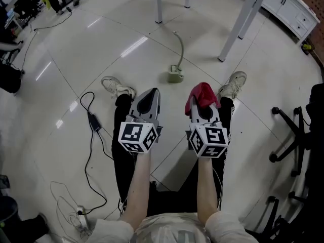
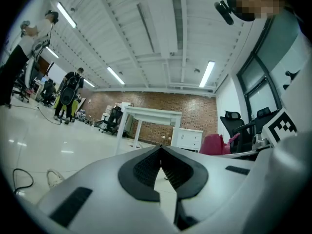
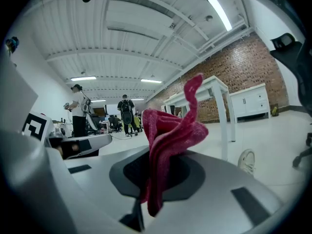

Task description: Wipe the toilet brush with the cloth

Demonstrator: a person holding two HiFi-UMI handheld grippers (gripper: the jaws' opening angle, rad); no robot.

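Both grippers are held side by side above the person's legs, pointing forward. My right gripper (image 1: 203, 105) (image 3: 157, 161) is shut on a red cloth (image 1: 201, 95) (image 3: 171, 129) that stands up bunched from between its jaws. With its jaws closed tip to tip, my left gripper (image 1: 150, 93) (image 2: 161, 151) holds nothing. In the left gripper view the red cloth (image 2: 214, 144) shows off to the right. No toilet brush shows in any view.
On the floor ahead lies a grey box with a bent cable (image 1: 175, 76). Beyond it stand white table legs (image 1: 158, 4) (image 1: 242, 20). A black cable with an adapter (image 1: 94, 121) runs at the left. Office chairs (image 1: 298, 135) stand right, a white cabinet (image 1: 291, 6) far right.
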